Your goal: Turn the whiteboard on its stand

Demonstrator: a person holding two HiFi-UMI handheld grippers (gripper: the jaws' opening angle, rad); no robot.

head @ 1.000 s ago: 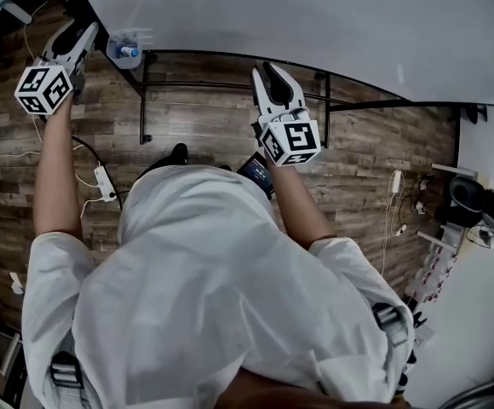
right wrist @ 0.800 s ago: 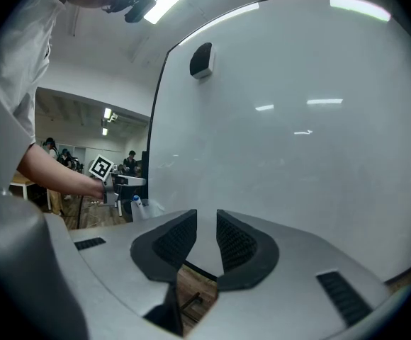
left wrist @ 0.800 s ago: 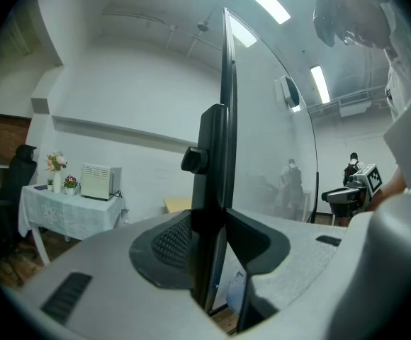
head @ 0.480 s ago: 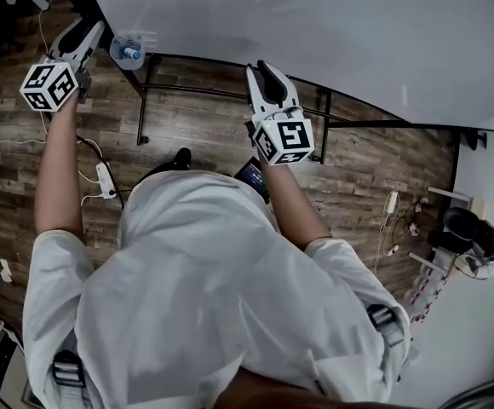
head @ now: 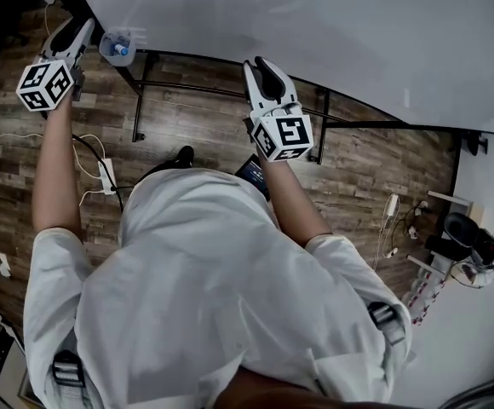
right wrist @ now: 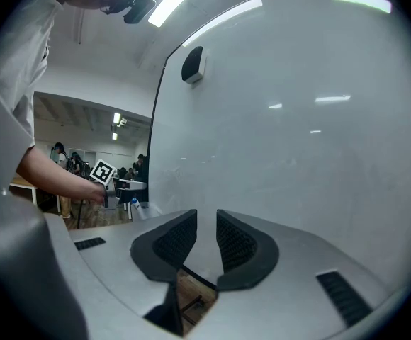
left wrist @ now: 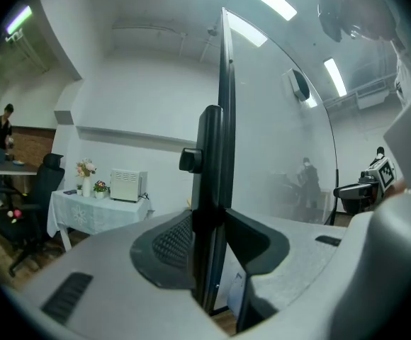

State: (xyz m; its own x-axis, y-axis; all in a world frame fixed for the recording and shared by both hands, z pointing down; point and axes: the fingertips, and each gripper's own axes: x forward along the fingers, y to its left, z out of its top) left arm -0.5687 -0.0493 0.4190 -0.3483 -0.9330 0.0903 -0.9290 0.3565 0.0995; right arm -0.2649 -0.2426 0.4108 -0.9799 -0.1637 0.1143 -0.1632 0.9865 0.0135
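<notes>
- Whiteboard, a large pale-grey rectangular panel with a thin black frame (head: 315,24): it fills the head view from 10 o'clock to 3 o'clock, and its long axis runs along that line. In the left gripper view it appears edge-on and upright.
- Floor of brown wooden planks (head: 187,118): it lies below the board on the person's side.
- Stand of black metal tubing (head: 136,100): its rails and uprights show under the board's lower edge, between the two grippers.
- Left gripper (head: 78,31), at 10 o'clock: it is clamped on the board's black end edge, with a pad pressed to either side of the frame. This hand holds the far end of the long axis, so it probably has the better leverage for swinging the board.
- Right gripper (head: 264,68), at 12 o'clock: it points at the board's broad face near its lower edge. The jaws are almost together, with a narrow gap and nothing between them. Whether the tips touch the face cannot be told.
- Small clear tray with a blue-capped item (head: 115,45): it sits just beside the left gripper, at its 3 o'clock, by the stand's corner. It would likely be the first thing struck if the end swings toward the person.
- White power strip with trailing cable (head: 106,177): it lies on the floor under the left forearm, at 8 o'clock of the stand. It may be a trip hazard for a step sideways.
</notes>
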